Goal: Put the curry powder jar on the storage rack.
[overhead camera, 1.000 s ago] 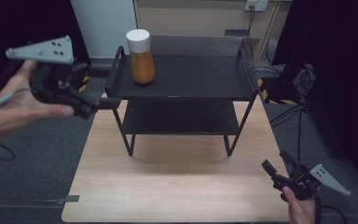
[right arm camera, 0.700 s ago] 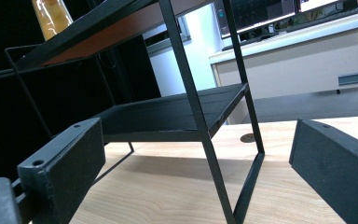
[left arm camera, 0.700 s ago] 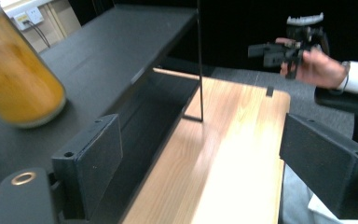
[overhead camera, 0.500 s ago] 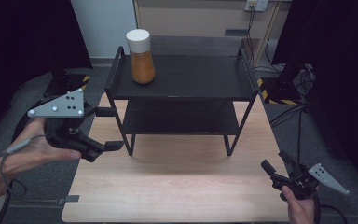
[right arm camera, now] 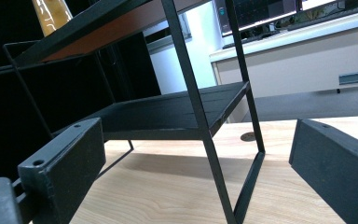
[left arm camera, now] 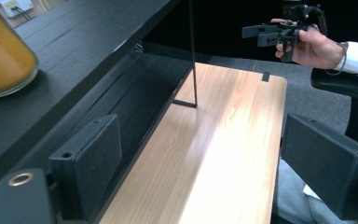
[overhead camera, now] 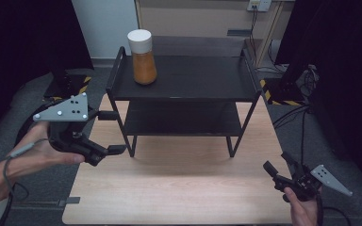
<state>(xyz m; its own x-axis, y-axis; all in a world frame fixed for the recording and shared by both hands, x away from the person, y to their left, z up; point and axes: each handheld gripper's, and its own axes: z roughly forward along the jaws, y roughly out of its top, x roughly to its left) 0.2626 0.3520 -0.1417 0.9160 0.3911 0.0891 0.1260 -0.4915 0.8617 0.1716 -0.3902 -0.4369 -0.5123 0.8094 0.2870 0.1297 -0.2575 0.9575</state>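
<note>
while both tongs gape wide w/ nothing held, left tongs (overhead camera: 111,153) sit nr rack (overhead camera: 184,82), jar (overhead camera: 143,57) up top.

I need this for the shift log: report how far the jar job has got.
Done: the orange jar stands upright on the top shelf of the black rack. In hand: nothing; the left gripper hangs open beside the rack and the right gripper open at the table's near corner. Left: nothing visible.
</note>
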